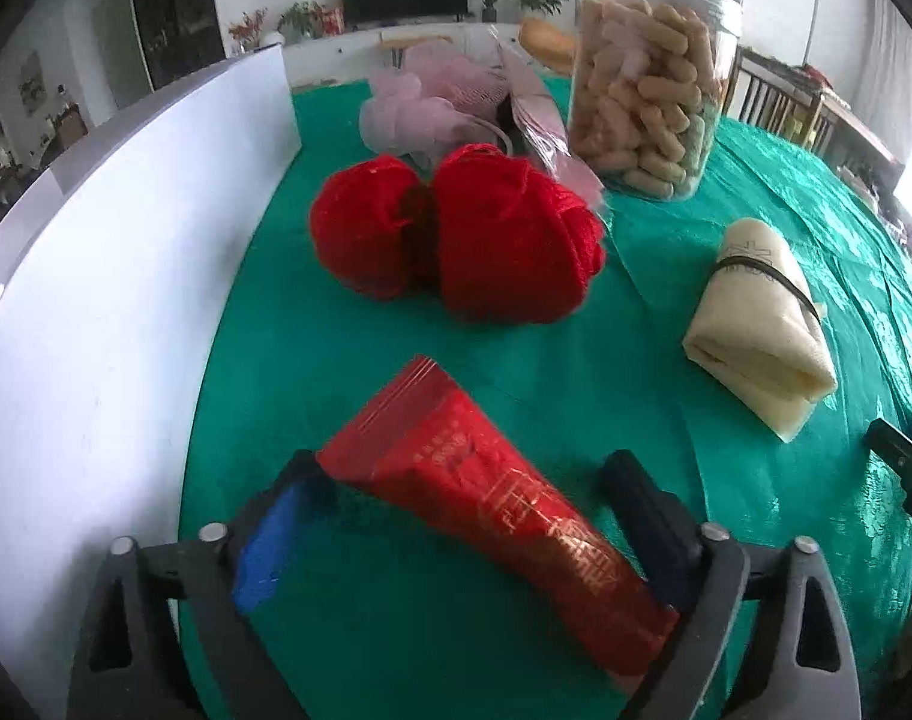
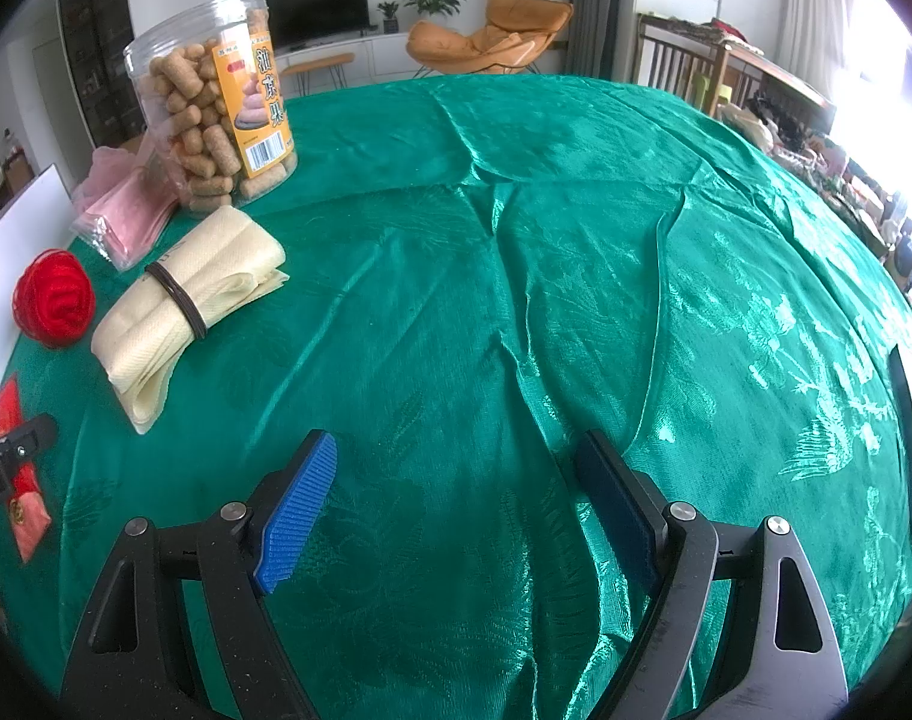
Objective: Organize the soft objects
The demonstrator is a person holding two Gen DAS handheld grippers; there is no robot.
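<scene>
- The red pouch was seen lying on the green-covered table, just in front of the yarn, between the fingers of the left gripper.
- Those fingers were spread wide; the blue pad stood clear of the pouch on one side, while the far end of the pouch ran up against the dark finger on the other. No squeeze was shown, so the pouch was judged released or not yet gripped.
- The soft things were gathered near the yarn, along the white board: the pink mesh puff and a clear packet behind it, the jar behind and to the side. A grouping by the board was judged to be the aim.
- The cream cloth, bound by a dark band, lay apart from the yarn, probably yet to be sorted.
- The right gripper was held with fingers open over bare cloth, well away from the yarn, empty, likely kept aside so as not to interfere.
- Only the left view showed two yarn balls and the puff; the right view showed one ball, the jar's label, and the wide bare stretch of table beyond.
</scene>
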